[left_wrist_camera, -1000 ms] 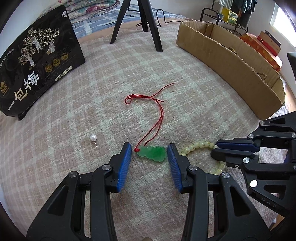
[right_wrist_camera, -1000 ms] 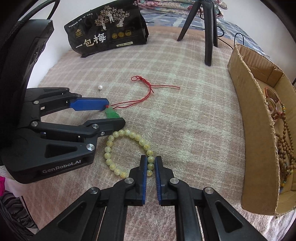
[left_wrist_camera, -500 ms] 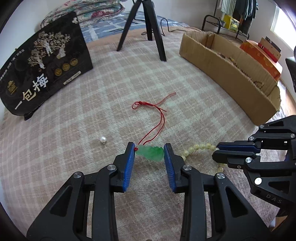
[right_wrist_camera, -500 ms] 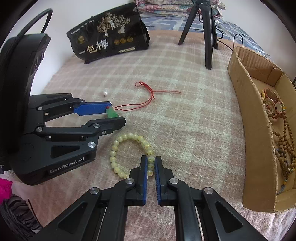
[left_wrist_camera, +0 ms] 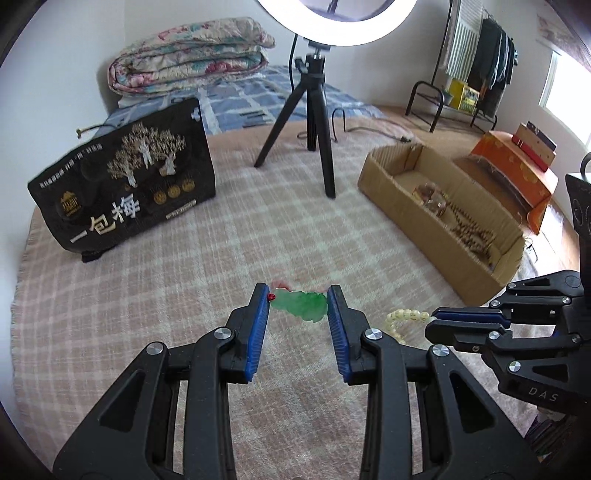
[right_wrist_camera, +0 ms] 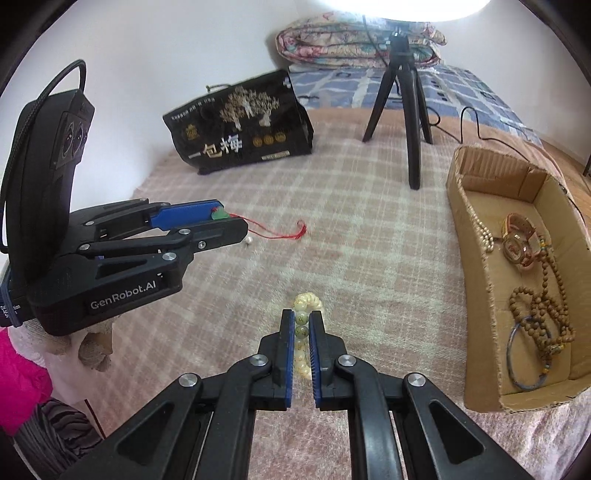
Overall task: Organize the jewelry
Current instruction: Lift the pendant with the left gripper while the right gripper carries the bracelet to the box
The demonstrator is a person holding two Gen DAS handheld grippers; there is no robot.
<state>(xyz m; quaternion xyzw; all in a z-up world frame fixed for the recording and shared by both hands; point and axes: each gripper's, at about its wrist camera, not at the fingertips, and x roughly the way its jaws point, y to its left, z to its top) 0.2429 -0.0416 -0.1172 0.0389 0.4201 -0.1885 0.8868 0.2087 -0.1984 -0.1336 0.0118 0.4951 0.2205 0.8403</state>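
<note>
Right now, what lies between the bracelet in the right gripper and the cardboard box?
Only bare plaid blanket between the bead bracelet and cardboard box, per the right wrist view.

bright ring light (left_wrist_camera: 338, 18) glare, fisheye-warped edges

We've got the long open cardboard box (right_wrist_camera: 476, 295) on the right of the checked pink blanket (right_wrist_camera: 369, 236), black printed bag (right_wrist_camera: 240, 122) back left, black tripod (right_wrist_camera: 406, 92) between them.

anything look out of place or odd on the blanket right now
One small thing: a lone white pearl lies loose on the blanket, beside the left hand-held gripper, while other jewelry sits in the cardboard box. The box's near rim looks ragged.
</note>
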